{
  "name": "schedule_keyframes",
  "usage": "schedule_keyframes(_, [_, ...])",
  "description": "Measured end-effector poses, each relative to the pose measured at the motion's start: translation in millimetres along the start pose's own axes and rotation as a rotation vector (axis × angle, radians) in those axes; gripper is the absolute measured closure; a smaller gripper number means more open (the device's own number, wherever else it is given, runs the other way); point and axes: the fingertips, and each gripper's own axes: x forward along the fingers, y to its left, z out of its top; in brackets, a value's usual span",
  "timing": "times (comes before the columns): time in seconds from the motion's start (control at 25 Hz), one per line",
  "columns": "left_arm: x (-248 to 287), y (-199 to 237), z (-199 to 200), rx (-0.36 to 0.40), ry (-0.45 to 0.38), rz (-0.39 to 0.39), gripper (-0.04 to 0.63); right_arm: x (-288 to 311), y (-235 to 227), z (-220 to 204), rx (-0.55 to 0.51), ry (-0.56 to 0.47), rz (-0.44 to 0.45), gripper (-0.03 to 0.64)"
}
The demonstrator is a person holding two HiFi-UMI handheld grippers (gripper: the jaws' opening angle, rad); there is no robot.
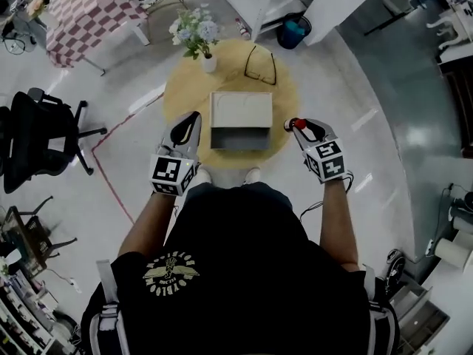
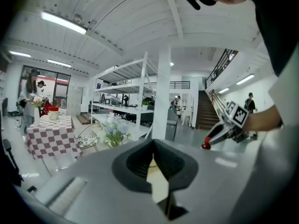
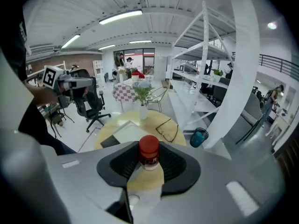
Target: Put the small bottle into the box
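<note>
1. A wide hall with a glossy grey floor (image 1: 355,72), a white ceiling with strip lights and tall white shelving (image 3: 205,55). A thin red line (image 1: 111,176) crosses the floor at the left.
2. A person in a black shirt (image 1: 244,265) stands at the near edge of a round yellow table (image 1: 284,95), one gripper in each hand.
3. Well apart from that table, a table under a red-and-white checked cloth (image 1: 89,13) stands at the far left. A black office chair (image 1: 37,139) is on the left, nearer the person.
4. A cream box (image 1: 240,109) sits at the middle of the round table with its dark side towards the person. It lies between the two grippers.
5. The left gripper (image 1: 194,118) hangs just left of the box. Its fingertips meet at a point and nothing sits between them.
6. The right gripper (image 1: 295,126) hangs just right of the box's near corner, apart from it and tilted down. Its fingers are clamped on the small bottle (image 3: 149,155).
7. A teal bin (image 1: 294,29) stands on the floor beyond the table, by the shelving.
8. A white vase of pale flowers (image 1: 198,39) stands at the table's far left edge, beyond the box.
9. Dark-rimmed glasses (image 1: 260,65) lie on the table just behind the box.
10. The small bottle has a red cap, which points away from the hand, beside the box and not over it.
</note>
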Motion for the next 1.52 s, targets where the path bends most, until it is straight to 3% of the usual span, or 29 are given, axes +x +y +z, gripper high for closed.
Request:
schedule_keyframes(0.24, [8, -29, 0, -0.024, 0.004, 0.104, 0.595, 63, -16, -64, -0.003, 0.02, 0.052, 0.473])
schedule_keyframes(0.44, [-5, -36, -15, -0.017, 0.047, 0.207, 0.595, 113, -17, -121, -0.006, 0.094, 0.086, 0.474])
schedule_keyframes(0.64, [-19, -46, -30, -0.044, 0.082, 0.286, 0.595, 136, -12, -140, -0.062, 0.066, 0.097, 0.474])
schedule_keyframes(0.92, [-30, -56, -36, -0.041, 0.089, 0.309, 0.595, 152, -3, -148, -0.098, 0.026, 0.117, 0.472])
schedule_keyframes(1.08, [-39, -55, -31, -0.034, 0.074, 0.315, 0.595, 125, -4, -116, -0.061, 0.001, 0.132, 0.474])
schedule_keyframes(1.52, [-62, -9, -16, -0.013, 0.038, 0.251, 0.595, -23, 31, 79, -0.108, -0.271, 0.153, 0.474])
